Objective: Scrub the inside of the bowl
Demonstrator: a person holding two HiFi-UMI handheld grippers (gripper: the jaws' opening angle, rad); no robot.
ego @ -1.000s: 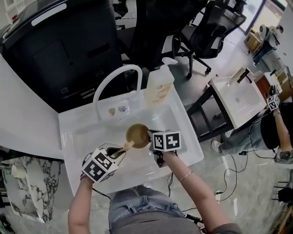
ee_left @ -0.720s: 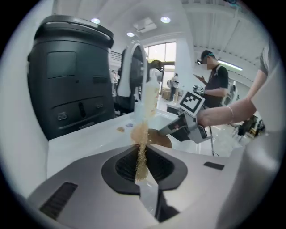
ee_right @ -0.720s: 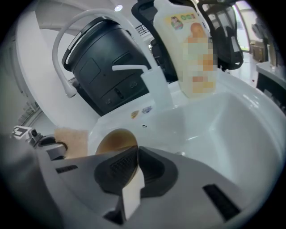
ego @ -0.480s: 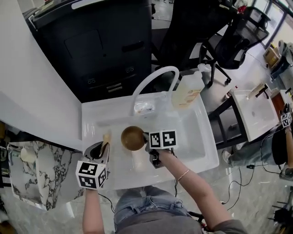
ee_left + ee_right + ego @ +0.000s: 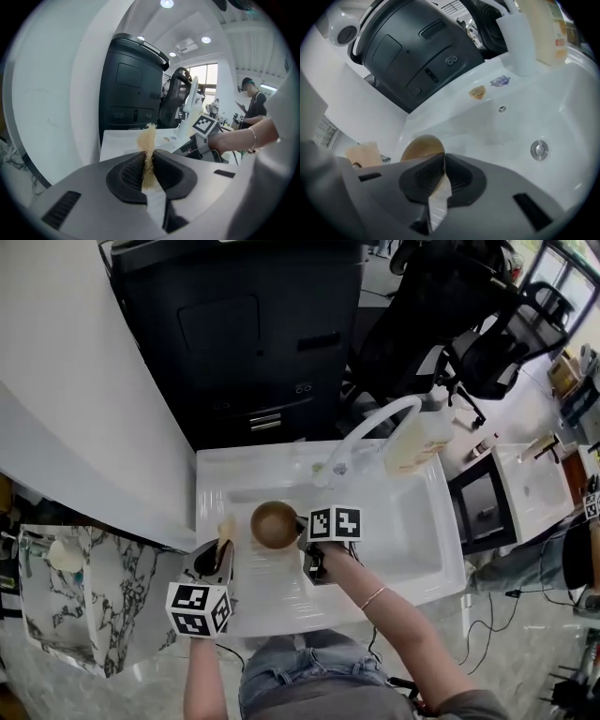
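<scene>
Your right gripper [image 5: 302,536] clamps the bowl [image 5: 275,524] by its 3 o'clock rim, steadying it in the sink [image 5: 412,521]. Your left gripper [image 5: 220,549] pinches a sponge [image 5: 225,527] upright at the bowl's 9 o'clock, just apart, ready to scrub inside.

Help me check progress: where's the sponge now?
Head view, left: the sponge sits pinched in the left claw at the sink rim, just left of the bowl the right claw grips.

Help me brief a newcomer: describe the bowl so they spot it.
Look in the white sink. At its left side is the bowl, rim pinched by the right gripper. It alone is round and brown; the sponge beside it is pale.
</scene>
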